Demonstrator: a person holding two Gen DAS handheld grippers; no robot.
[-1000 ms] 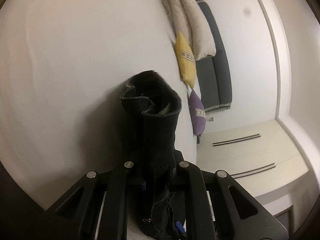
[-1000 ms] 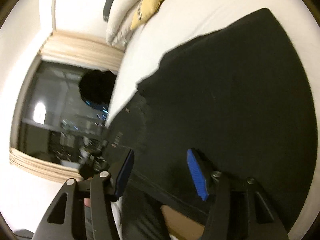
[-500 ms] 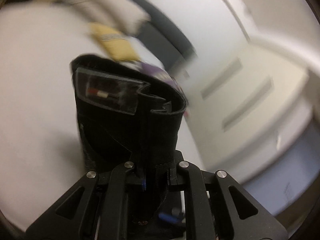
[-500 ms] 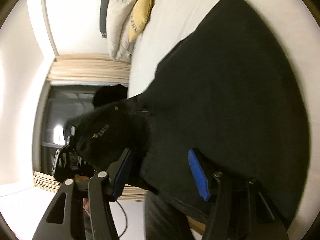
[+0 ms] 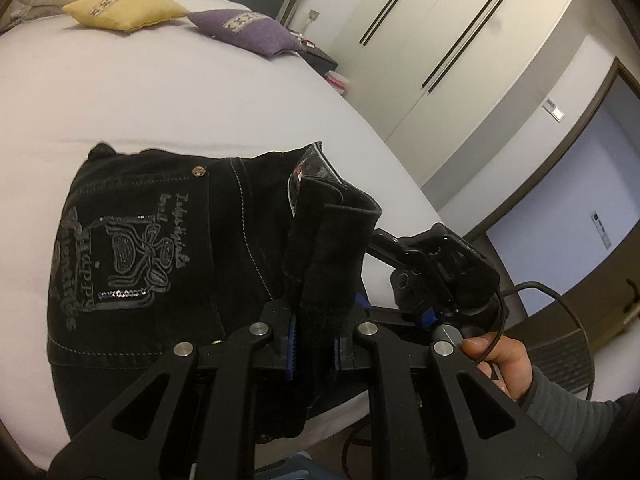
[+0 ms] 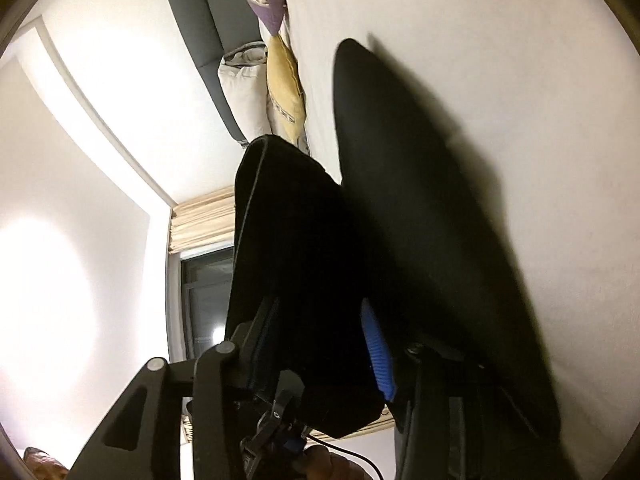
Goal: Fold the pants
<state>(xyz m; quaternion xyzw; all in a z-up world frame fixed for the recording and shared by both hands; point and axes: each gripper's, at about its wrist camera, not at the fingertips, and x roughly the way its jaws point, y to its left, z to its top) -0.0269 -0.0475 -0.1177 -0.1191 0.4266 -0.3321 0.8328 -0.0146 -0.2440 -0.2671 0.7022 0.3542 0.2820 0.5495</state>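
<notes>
Pants (image 5: 132, 256), black, spread on white bed (image 5: 160, 92), seat side up: printed back pocket at left, stitched seam running down the middle, waistband bunched and lifted at right. Long axis hard to fix in left wrist view; leg portion hidden beneath the tool, so pointing of the legs not readable there. Yellow pillow (image 5: 124, 10) and purple pillow (image 5: 248, 34) far off at the head of the bed, well apart from the fabric.

Left gripper (image 5: 314, 338) pressed together on a thick fold of waistband, blue pads clamping it from both sides; the pinched fold rising upright between the fingers, the rest draped away to the left and down onto the mattress. Just right of it, right gripper (image 5: 424, 276) seen from outside, close against the raised fold, held by a hand (image 5: 500, 360) in a grey sleeve. Wardrobe doors (image 5: 440, 40) behind.

Right wrist view rolled sideways, with the bed at right and the window (image 6: 208, 300) at left. Right gripper (image 6: 320, 332) half spread, jaws just been closing, a raised hump of black cloth standing between the fingers. Left finger (image 6: 260, 328) lying against the cloth; blue pad of the right finger (image 6: 378, 354) at the cloth's edge, firm pinch not confirmable. Flat remainder of the pants stretching away up the frame, toward the pillows.
</notes>
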